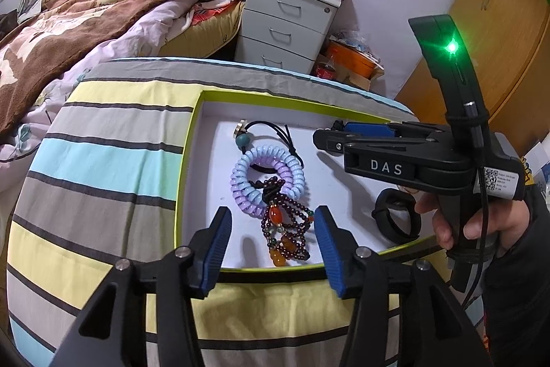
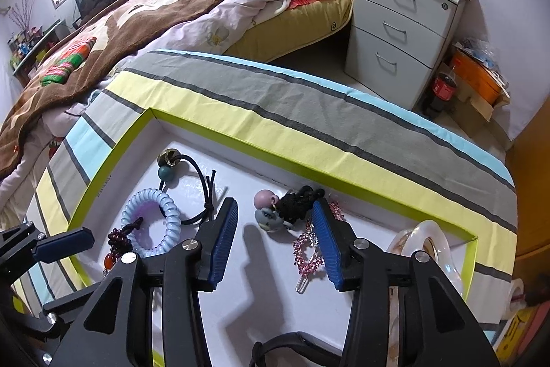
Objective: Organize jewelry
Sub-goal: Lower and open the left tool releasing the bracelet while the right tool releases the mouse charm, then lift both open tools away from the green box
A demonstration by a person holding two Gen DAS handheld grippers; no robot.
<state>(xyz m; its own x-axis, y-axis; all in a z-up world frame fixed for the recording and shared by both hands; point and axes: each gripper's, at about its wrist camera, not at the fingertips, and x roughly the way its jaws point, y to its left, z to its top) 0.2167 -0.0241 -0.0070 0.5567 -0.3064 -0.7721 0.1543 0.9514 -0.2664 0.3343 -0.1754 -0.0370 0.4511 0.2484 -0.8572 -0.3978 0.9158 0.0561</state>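
Observation:
A white tray with a lime-green rim (image 1: pixel 187 147) lies on a striped cloth. In it are a blue and purple coil bracelet (image 1: pixel 271 176), a dark red bead strand with orange stones (image 1: pixel 288 229), a black cord with a teal bead (image 1: pixel 244 140) and a black band (image 1: pixel 398 219). My left gripper (image 1: pixel 273 243) is open above the bead strand, empty. My right gripper (image 2: pixel 275 229) is open over the tray (image 2: pixel 113 147), above a pink-headed charm with black tassel (image 2: pixel 278 208). A pink crystal hair clip (image 2: pixel 306 250) and a pale bangle (image 2: pixel 436 239) lie beside it. The right gripper also shows in the left wrist view (image 1: pixel 330 140).
The striped cloth (image 1: pixel 113 160) covers a rounded table. Behind it are a bed with a brown blanket (image 1: pixel 79 19), a white drawer unit (image 1: pixel 285 19) and a wooden wardrobe (image 1: pixel 498 33). A cola bottle (image 2: pixel 443 88) and an orange box (image 2: pixel 477 81) sit on the floor.

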